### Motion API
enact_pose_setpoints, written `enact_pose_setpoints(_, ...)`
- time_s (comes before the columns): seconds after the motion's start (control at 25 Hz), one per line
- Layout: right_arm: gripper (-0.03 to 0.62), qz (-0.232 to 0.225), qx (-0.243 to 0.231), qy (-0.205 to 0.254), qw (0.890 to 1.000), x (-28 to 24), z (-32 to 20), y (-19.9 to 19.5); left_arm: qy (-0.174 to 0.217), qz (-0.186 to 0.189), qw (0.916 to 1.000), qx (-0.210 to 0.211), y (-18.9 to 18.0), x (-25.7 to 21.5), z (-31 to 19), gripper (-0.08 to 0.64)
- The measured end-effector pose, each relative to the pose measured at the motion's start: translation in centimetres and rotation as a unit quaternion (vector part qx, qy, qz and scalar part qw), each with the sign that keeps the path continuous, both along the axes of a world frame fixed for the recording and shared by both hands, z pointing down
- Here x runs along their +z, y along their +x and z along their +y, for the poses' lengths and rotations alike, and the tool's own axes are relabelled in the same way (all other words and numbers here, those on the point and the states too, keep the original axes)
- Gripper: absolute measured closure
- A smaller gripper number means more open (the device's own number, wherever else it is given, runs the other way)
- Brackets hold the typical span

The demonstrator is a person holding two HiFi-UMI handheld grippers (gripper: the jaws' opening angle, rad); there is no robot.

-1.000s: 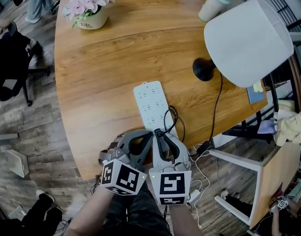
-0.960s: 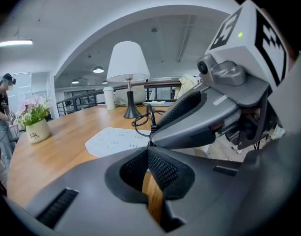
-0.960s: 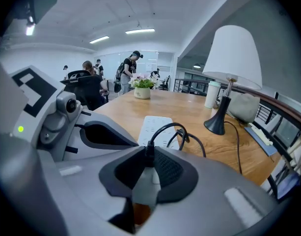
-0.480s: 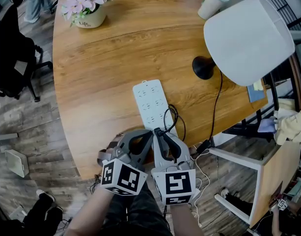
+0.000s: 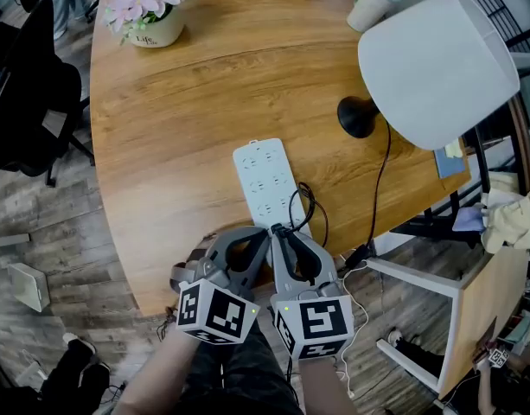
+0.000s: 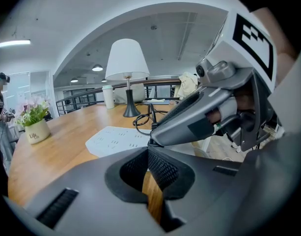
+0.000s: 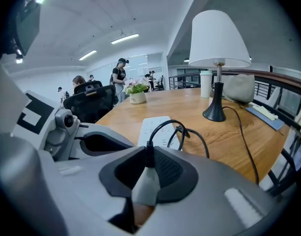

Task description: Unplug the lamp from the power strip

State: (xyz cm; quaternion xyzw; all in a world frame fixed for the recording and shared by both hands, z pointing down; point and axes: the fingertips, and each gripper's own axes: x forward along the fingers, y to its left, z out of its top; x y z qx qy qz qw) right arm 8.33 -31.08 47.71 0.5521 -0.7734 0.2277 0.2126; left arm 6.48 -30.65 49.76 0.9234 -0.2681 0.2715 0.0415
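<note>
A white power strip (image 5: 265,182) lies on the wooden table (image 5: 178,137), with its near end just ahead of both grippers. The lamp has a white shade (image 5: 437,66) and a black base (image 5: 357,118). Its black cord (image 5: 383,180) runs down to a loop (image 5: 304,207) beside the strip. My right gripper (image 5: 278,232) is shut on the lamp's plug (image 7: 146,185), whose white body sits between the pads on my side of the strip, cord leading away. Close on its left, my left gripper (image 5: 265,237) is shut, with nothing between its pads (image 6: 160,167).
A pot of pink flowers (image 5: 152,15) stands at the far left of the table and a paper cup (image 5: 377,3) behind the lamp. A black office chair (image 5: 31,119) is on the left. A white frame (image 5: 420,288) and loose cables lie on the right.
My right gripper has drawn back slightly toward the table's near edge with the plug in it. The left gripper has stayed where it was.
</note>
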Motion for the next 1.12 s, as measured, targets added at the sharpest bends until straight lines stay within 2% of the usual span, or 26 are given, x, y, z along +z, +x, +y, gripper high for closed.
enact_pose_setpoints(0.16, 0.526, 0.028, -0.018, 0.024, 0.999, -1.1, -0.2, -1.0, -0.003, 0.002, 1.0000, -0.003, 0.0, 0.0, 0.0, 0.565)
enact_pose_setpoints(0.32, 0.526, 0.005, -0.029, 0.036, 0.999, -2.3, -0.5, -1.4, -0.006, 0.002, 1.0000, -0.003, 0.0, 0.0, -0.1, 0.565)
enact_pose_setpoints(0.52, 0.526, -0.009, -0.007, 0.024, 1.000, -1.7, -0.1, 0.3, -0.014, 0.009, 0.9998, -0.008, 0.0, 0.0, -0.1, 0.565)
enact_pose_setpoints(0.68, 0.526, -0.006, 0.000, 0.022, 1.000, -1.6, 0.0, 0.9, -0.031, 0.033, 0.9988, -0.020, -0.2, -0.1, -0.2, 0.565)
enact_pose_setpoints(0.92, 0.526, -0.003, 0.007, 0.024, 1.000, -1.8, -0.1, 1.6, -0.035, 0.082, 0.9943, -0.058, -1.3, -1.4, -1.3, 0.565)
enact_pose_setpoints(1.12, 0.525, 0.010, 0.018, 0.025, 0.999, -1.8, -0.3, 2.9, -0.035, 0.105, 0.9907, -0.079, -2.3, -2.5, -2.3, 0.565)
